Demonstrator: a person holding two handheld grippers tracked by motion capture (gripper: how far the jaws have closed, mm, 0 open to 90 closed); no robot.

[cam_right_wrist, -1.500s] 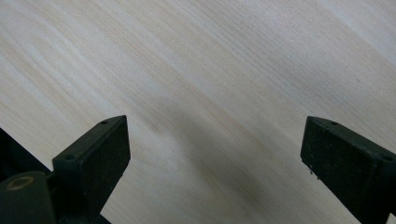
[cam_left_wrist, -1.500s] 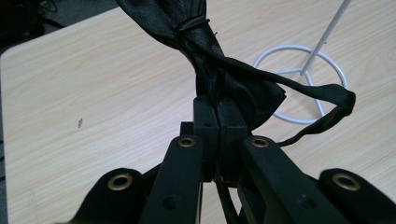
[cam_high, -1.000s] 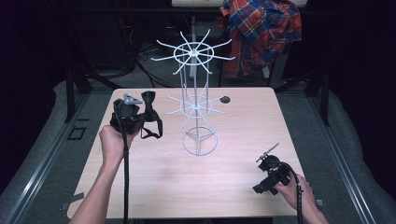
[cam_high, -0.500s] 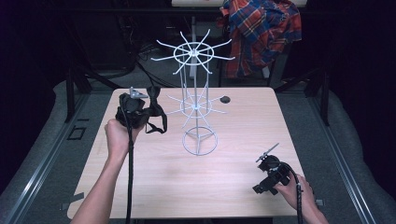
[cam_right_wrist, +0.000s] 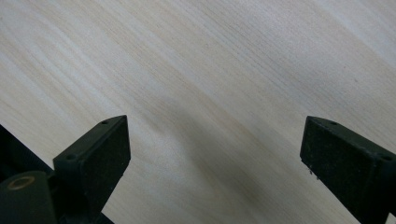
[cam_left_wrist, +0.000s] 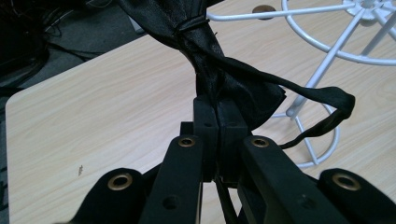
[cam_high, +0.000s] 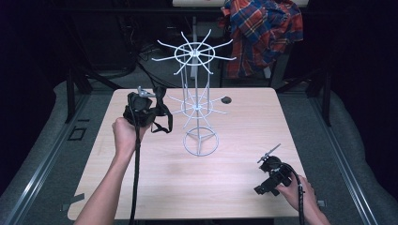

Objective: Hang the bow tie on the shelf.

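High view first: the left gripper (cam_high: 157,96) was seen at the far left of the table (cam_high: 141,187), held up beside the white wire rack (cam_high: 197,101), with a black bow tie (cam_high: 159,112) pinched in it and a strap loop (cam_high: 162,126) hanging below. The right gripper (cam_high: 268,155) was parked near the table's right front corner, well apart from the rack. A small dark object (cam_high: 226,99) lay behind the rack, and a plaid shirt (cam_high: 263,33) was draped beyond the table.

Left gripper view next: the jaws were pressed together on the bow tie (cam_left_wrist: 219,79) near its knot, the fabric twisted above them, and the strap loop (cam_left_wrist: 334,107) was swung out towards the rack's base ring (cam_left_wrist: 322,144). The step was judged to be hanging the tie on one of the rack's arms (cam_left_wrist: 247,16). For that to be done well, the loop would best be kept open and clear of the base ring, lifted above an arm's upturned tip, then lowered over it before the grip is let go.

Right gripper view last: the jaws were spread wide over bare table (cam_right_wrist: 210,70), nothing between them. That gripper could be brought in to steady the rack or hold the loop open.
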